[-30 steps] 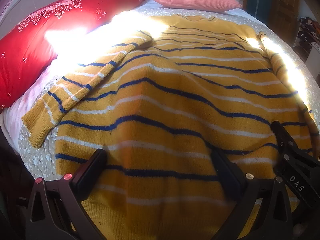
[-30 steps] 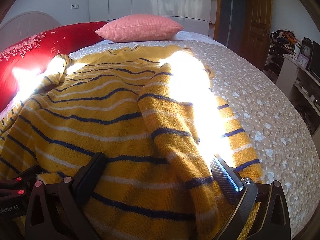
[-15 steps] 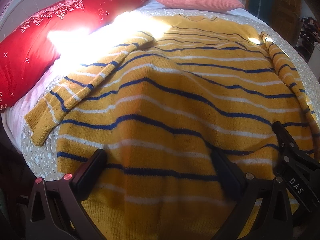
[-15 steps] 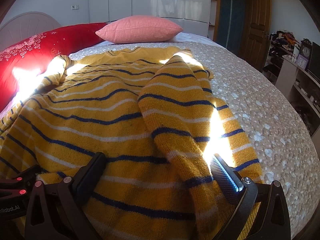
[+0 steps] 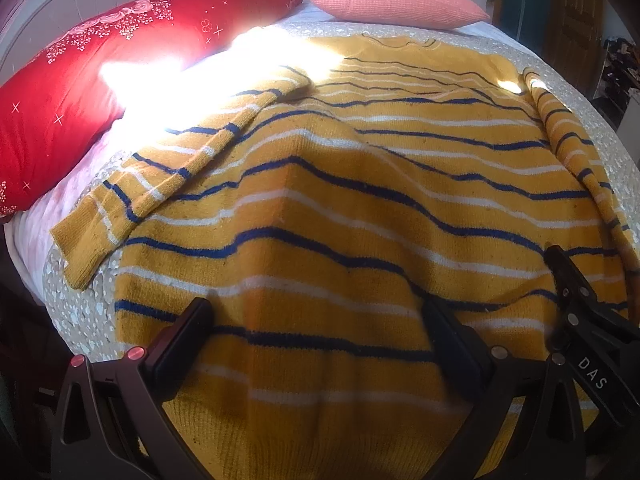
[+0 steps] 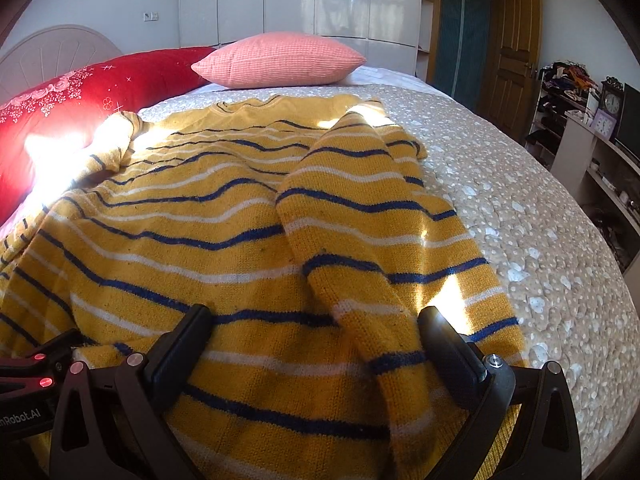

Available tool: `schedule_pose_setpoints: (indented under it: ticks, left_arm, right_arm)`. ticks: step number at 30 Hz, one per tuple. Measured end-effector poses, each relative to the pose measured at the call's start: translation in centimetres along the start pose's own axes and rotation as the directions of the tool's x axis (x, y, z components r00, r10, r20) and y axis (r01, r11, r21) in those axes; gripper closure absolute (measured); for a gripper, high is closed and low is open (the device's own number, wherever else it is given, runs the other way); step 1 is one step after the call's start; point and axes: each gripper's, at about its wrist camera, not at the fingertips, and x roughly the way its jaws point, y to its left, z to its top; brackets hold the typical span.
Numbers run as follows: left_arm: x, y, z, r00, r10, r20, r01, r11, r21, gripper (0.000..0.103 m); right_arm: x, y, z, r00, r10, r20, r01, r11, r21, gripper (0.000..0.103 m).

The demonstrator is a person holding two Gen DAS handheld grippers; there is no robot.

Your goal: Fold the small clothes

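A yellow knit sweater (image 5: 340, 184) with blue and white stripes lies spread on the bed, collar at the far end. It also shows in the right wrist view (image 6: 192, 216). Its left sleeve (image 5: 168, 176) lies out to the left. Its right sleeve (image 6: 360, 240) is folded over the body and runs toward me. My left gripper (image 5: 320, 328) is open over the hem, fingers apart above the cloth. My right gripper (image 6: 316, 332) is open over the hem, with the sleeve's cuff end between its fingers. The right gripper shows at the right edge of the left wrist view (image 5: 580, 320).
A red pillow (image 5: 100, 80) and a pink pillow (image 6: 276, 60) lie at the head of the bed. The beige dotted bedspread (image 6: 520, 220) extends to the right. A wooden door (image 6: 516, 52) and a cluttered shelf unit (image 6: 592, 140) stand at the right.
The sunlit glare on the sweater has shrunk. Both wrist views have shifted slightly; the sweater and both open grippers keep their places.
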Motion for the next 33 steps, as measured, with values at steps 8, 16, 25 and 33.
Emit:
schedule_pose_setpoints:
  ticks: [8, 16, 25, 33]
  left_arm:
    - [-0.1, 0.0, 0.0, 1.0, 0.0, 0.004, 0.0, 1.0, 0.016, 0.0]
    - [-2.3, 1.4, 0.2, 0.997, -0.081, 0.02, 0.081, 0.997, -0.016, 0.0]
    - [-5.6, 6.0, 0.4, 0.988, -0.124, 0.089, 0.13, 0.989, -0.071, 0.0]
    - [-5.5, 9.5, -0.6, 0.976, -0.197, 0.091, 0.209, 0.966, -0.152, 0.002]
  right_arm:
    - [0.0, 0.0, 0.0, 1.0, -0.004, 0.006, 0.004, 1.0, -0.004, 0.0]
    - [-0.3, -0.6, 0.1, 0.999, 0.04, 0.01, -0.04, 0.999, 0.013, 0.0]
    - [-5.7, -7.8, 0.9, 0.977, 0.215, 0.011, -0.214, 0.963, 0.166, 0.017]
    - [-3.0, -11.4, -0.5, 0.98, 0.157, -0.12, -0.131, 0.97, 0.203, 0.032]
